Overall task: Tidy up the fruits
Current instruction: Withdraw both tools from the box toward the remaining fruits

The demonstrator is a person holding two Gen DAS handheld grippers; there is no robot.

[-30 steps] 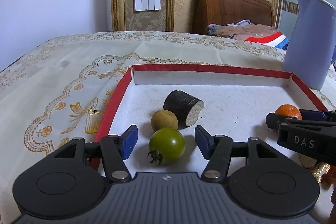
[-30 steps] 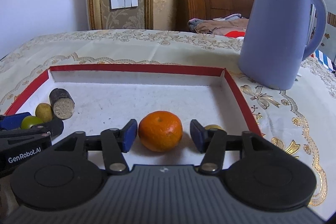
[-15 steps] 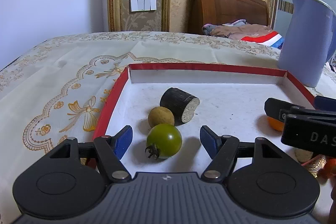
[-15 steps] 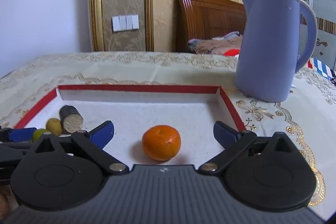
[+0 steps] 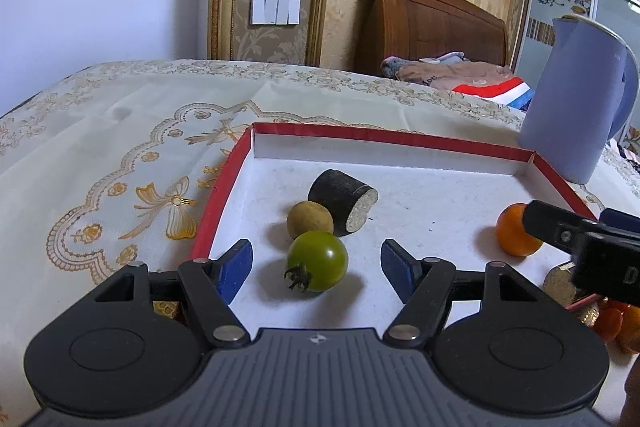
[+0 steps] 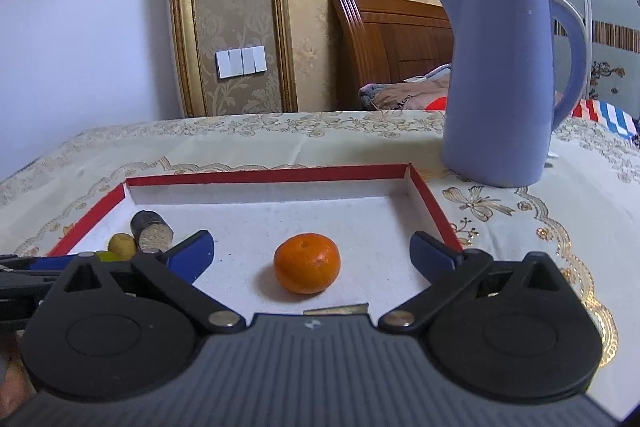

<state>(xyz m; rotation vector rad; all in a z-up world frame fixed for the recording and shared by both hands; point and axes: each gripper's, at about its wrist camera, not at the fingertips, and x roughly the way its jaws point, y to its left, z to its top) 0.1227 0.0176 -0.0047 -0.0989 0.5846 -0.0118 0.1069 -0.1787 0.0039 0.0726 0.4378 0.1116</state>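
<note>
Glossy round green tomato [image 5: 317,260]; dimpled tangerine [image 6: 307,263].

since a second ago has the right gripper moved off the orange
Yes. The right gripper has opened and pulled back toward the tray's near edge; the orange sits free between its fingers.

left gripper [image 5: 316,263] spread wide; green tomato [image 5: 317,260] between fingers

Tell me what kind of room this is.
Most likely a bedroom at home: a wooden headboard with bedding stands behind a table covered by an embroidered tablecloth, and an electric kettle sits beside the red-rimmed tray.
</note>
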